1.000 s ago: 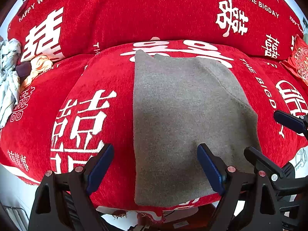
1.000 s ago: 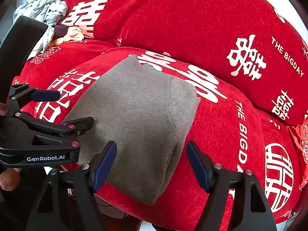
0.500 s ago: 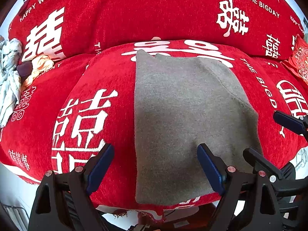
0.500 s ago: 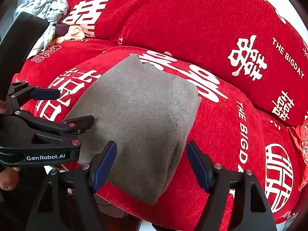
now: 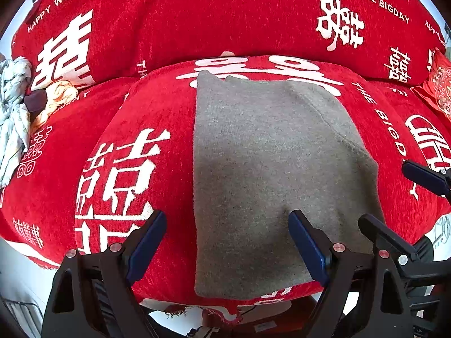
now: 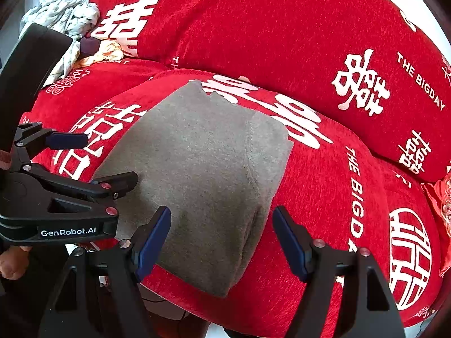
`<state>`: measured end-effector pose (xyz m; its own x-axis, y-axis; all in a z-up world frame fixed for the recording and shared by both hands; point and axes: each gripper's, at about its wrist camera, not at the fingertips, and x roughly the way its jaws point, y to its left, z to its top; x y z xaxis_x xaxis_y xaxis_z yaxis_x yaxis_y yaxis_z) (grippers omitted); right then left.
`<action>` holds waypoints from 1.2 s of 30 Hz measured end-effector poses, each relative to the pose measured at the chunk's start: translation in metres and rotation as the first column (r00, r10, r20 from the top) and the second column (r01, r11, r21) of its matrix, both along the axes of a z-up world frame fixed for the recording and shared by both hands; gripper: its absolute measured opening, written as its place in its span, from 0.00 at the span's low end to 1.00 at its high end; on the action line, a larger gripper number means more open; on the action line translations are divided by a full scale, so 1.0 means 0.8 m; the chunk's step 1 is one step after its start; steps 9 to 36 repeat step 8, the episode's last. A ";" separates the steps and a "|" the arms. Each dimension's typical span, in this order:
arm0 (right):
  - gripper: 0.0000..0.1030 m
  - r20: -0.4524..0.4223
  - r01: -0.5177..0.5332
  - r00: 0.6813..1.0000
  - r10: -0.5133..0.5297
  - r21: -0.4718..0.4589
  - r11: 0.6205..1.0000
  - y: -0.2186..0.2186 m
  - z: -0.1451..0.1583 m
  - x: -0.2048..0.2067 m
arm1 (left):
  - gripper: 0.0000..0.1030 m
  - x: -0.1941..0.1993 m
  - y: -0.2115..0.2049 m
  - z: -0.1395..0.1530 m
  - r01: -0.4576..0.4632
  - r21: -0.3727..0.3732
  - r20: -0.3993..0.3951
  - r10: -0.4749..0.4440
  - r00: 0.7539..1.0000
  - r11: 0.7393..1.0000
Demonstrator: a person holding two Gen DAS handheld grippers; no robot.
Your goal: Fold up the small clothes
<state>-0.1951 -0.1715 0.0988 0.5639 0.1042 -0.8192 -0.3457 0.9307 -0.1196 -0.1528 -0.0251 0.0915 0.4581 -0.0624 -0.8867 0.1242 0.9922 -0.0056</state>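
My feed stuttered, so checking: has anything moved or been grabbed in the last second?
Nothing visibly changed. The grey garment lies folded on the red cushion, untouched; the left gripper and right gripper hang open over its near edge, as before.

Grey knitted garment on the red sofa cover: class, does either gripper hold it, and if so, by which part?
Neither. The left gripper and right gripper are both open above the grey knitted garment's near edge; nothing is held.

Grey knit garment [image 5: 270, 174], folded into a flat rectangle, lying smooth on the seat's front
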 end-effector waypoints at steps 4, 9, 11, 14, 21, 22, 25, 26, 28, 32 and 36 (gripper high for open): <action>0.75 -0.003 0.007 1.000 -0.007 0.011 1.000 -0.004 -0.003 0.000 | 0.86 0.000 -0.003 -0.003 -0.009 0.017 -0.003 0.009 1.000 1.000; 0.75 -0.009 0.016 1.000 -0.016 0.023 1.000 -0.011 -0.007 0.001 | 0.86 0.002 -0.008 -0.006 -0.002 0.032 -0.009 0.002 1.000 0.999; 0.75 -0.009 0.016 1.000 -0.016 0.023 1.000 -0.011 -0.007 0.001 | 0.86 0.002 -0.008 -0.006 -0.002 0.032 -0.009 0.002 1.000 0.999; 0.75 -0.009 0.016 1.000 -0.016 0.023 1.000 -0.011 -0.007 0.001 | 0.86 0.002 -0.008 -0.006 -0.002 0.032 -0.009 0.002 1.000 0.999; 0.75 -0.009 0.016 1.000 -0.016 0.023 1.000 -0.011 -0.007 0.001 | 0.86 0.002 -0.008 -0.006 -0.002 0.032 -0.009 0.002 1.000 0.999; 0.75 -0.009 0.016 1.000 -0.016 0.023 1.000 -0.011 -0.007 0.001 | 0.86 0.002 -0.008 -0.006 -0.002 0.032 -0.009 0.002 1.000 0.999; 0.75 -0.009 0.016 1.000 -0.016 0.023 1.000 -0.011 -0.007 0.001 | 0.86 0.002 -0.008 -0.006 -0.002 0.032 -0.009 0.002 1.000 0.999; 0.75 -0.009 0.016 1.000 -0.016 0.023 1.000 -0.011 -0.007 0.001 | 0.86 0.002 -0.008 -0.006 -0.002 0.032 -0.009 0.002 1.000 0.999; 0.75 -0.009 0.016 1.000 -0.016 0.023 1.000 -0.011 -0.007 0.001 | 0.86 0.002 -0.008 -0.006 -0.002 0.032 -0.009 0.002 1.000 0.999; 0.75 -0.009 0.016 1.000 -0.016 0.023 1.000 -0.011 -0.007 0.001 | 0.86 0.002 -0.008 -0.006 -0.002 0.032 -0.009 0.002 1.000 0.999; 0.75 -0.009 0.016 1.000 -0.016 0.023 1.000 -0.011 -0.007 0.001 | 0.86 0.002 -0.008 -0.006 -0.002 0.032 -0.009 0.002 1.000 0.999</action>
